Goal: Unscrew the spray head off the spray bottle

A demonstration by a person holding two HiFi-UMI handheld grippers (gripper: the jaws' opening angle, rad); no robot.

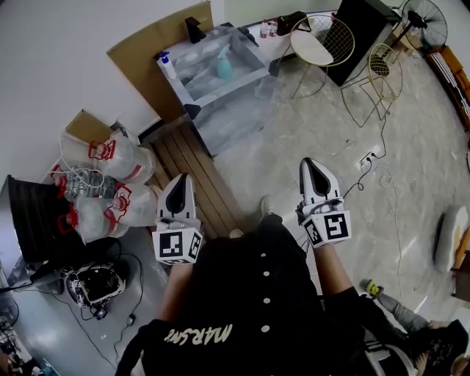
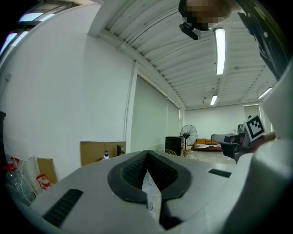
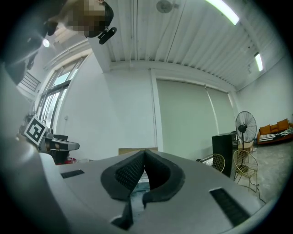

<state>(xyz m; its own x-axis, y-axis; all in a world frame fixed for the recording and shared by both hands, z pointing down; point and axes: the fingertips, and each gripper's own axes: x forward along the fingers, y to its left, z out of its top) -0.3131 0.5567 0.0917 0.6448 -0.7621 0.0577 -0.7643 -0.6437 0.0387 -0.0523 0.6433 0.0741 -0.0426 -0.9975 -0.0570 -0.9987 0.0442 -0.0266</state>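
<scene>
A teal spray bottle [image 1: 224, 66] stands on the grey table [image 1: 213, 92] at the far side of the room, well away from both grippers. A small white bottle with a blue cap [image 1: 167, 64] stands at that table's left corner and shows in the left gripper view too [image 2: 106, 155]. My left gripper [image 1: 181, 180] and right gripper [image 1: 312, 165] are held close to the person's body, both pointing towards the table. Each is shut with nothing between its jaws, as the left gripper [image 2: 147, 153] and right gripper [image 3: 144, 152] views confirm.
Large water jugs [image 1: 110, 158] sit on the floor at the left, beside wooden planks [image 1: 194, 172]. A cardboard sheet [image 1: 158, 51] leans on the wall behind the table. Two wire chairs [image 1: 323, 40], a black cabinet [image 1: 360, 29] and a fan [image 1: 424, 22] stand at the back right. A cable and power strip [image 1: 367, 160] lie on the floor.
</scene>
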